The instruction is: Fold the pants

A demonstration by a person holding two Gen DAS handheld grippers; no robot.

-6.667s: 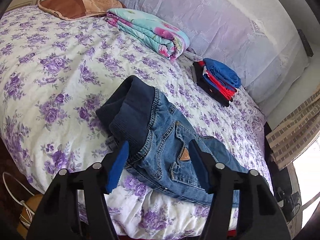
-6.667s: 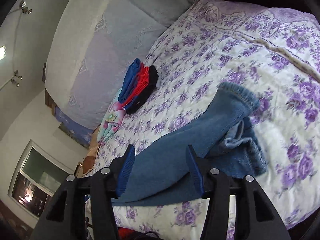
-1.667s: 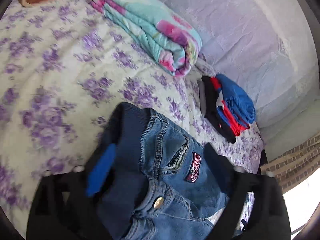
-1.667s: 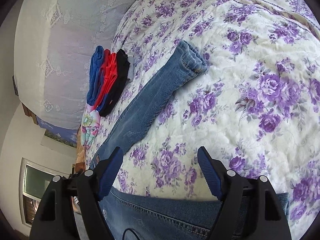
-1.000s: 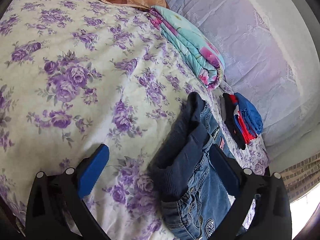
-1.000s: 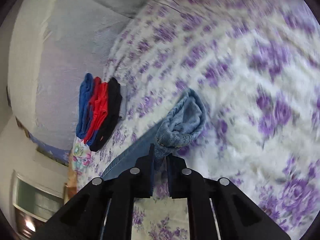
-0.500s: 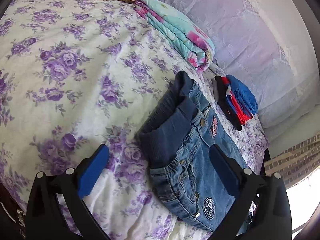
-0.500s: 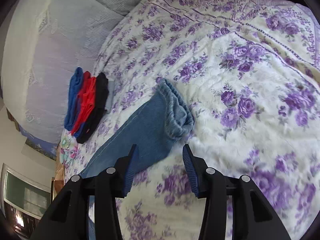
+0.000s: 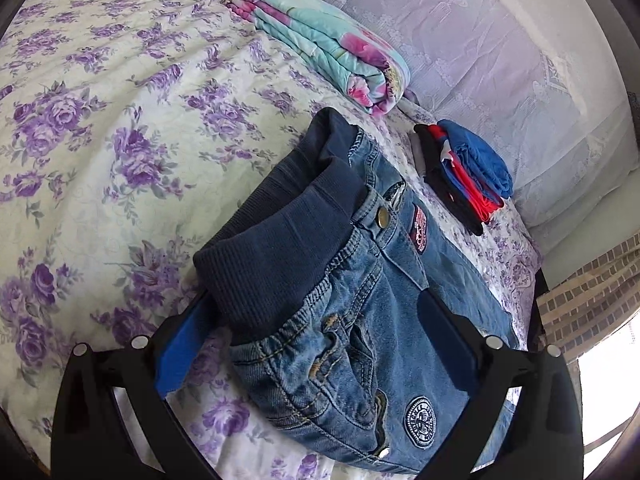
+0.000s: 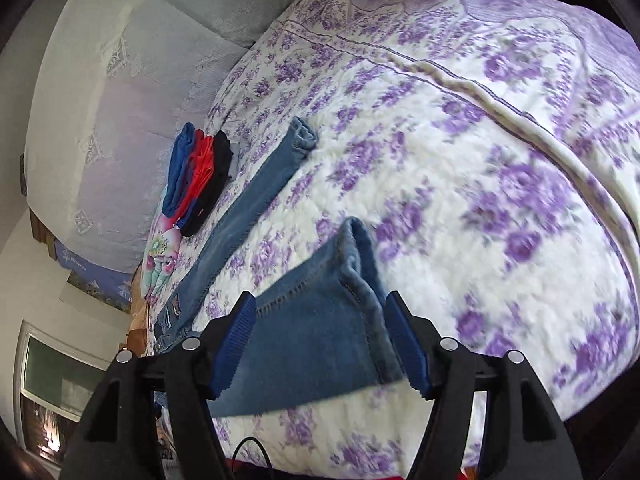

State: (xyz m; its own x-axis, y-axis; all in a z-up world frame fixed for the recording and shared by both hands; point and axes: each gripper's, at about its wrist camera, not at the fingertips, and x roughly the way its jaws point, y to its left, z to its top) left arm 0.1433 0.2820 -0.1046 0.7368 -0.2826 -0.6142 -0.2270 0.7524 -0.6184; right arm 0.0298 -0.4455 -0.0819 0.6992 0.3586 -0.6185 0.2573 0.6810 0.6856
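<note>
Pants (image 9: 352, 304) lie flat on the bed (image 9: 100, 120), waistband between the spread fingers of your left gripper (image 9: 316, 344), which grips nothing. Your right gripper (image 10: 324, 344) has just been opening; its jaws straddle one leg cuff (image 10: 356, 280) without pressing it. The other leg (image 10: 256, 200) stretches toward the folded clothes (image 10: 196, 172).

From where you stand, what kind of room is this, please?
Most likely a bedroom: a bed with a purple-flowered bedspread, a folded quilt near its head, and a small stack of folded clothes beside the jeans.
</note>
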